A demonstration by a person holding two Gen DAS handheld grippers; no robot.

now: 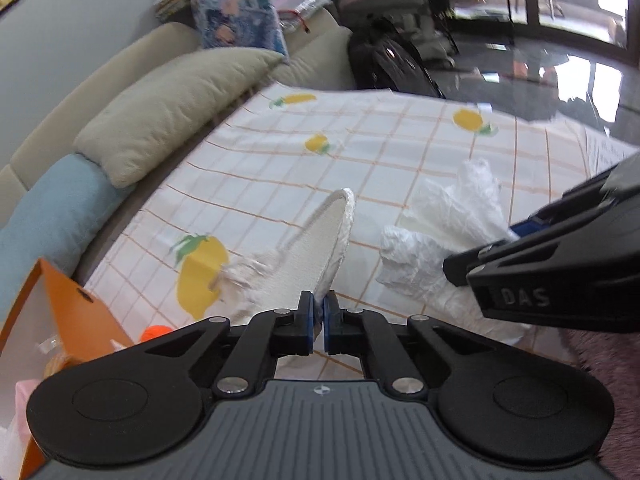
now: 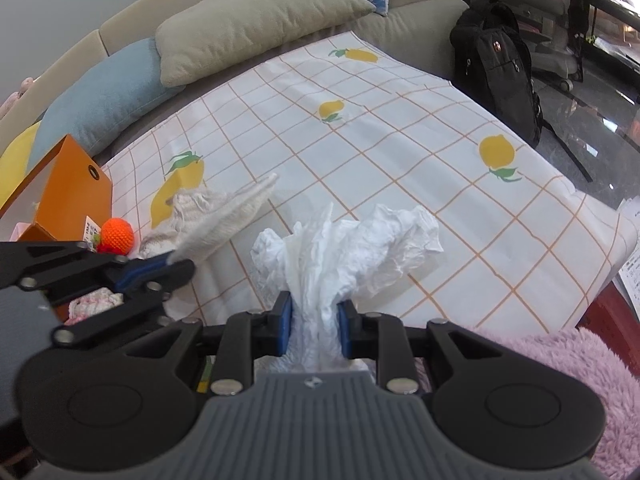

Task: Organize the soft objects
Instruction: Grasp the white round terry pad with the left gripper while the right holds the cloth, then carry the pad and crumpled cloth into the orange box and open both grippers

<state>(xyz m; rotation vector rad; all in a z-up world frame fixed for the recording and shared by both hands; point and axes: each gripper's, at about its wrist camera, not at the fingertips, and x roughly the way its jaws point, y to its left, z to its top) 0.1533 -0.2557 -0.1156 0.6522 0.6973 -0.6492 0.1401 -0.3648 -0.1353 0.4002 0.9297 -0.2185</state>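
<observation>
Black-armed left claw (image 1: pixel 318 322) pinched tight on one edge of a white woven cloth (image 1: pixel 320 240), which rises stiffly off the table from the blue pads. Frayed, bunched end of that cloth trailing down to the left onto a yellow lemon print. Just right of it, right claw (image 2: pixel 314 330) clamped around the gathered neck of a crumpled white tissue wad (image 2: pixel 348 240) — loose paper fanning out above the pads, over the checked lemon tablecloth (image 2: pixel 400 152). Pink fluffy fabric (image 2: pixel 560 368) at the near right edge. To the near left, an open orange box (image 2: pixel 68 184) with a small orange crochet ball (image 2: pixel 117 233) beside it, close to the cloth's frayed end. Further back, open tablecloth between the claws and the sofa. Beyond — a blue cushion (image 2: pixel 100 96) and a beige cushion (image 2: pixel 248 20) against the sofa back, then a black backpack (image 2: pixel 496 68) standing on the dark glossy floor at right.
</observation>
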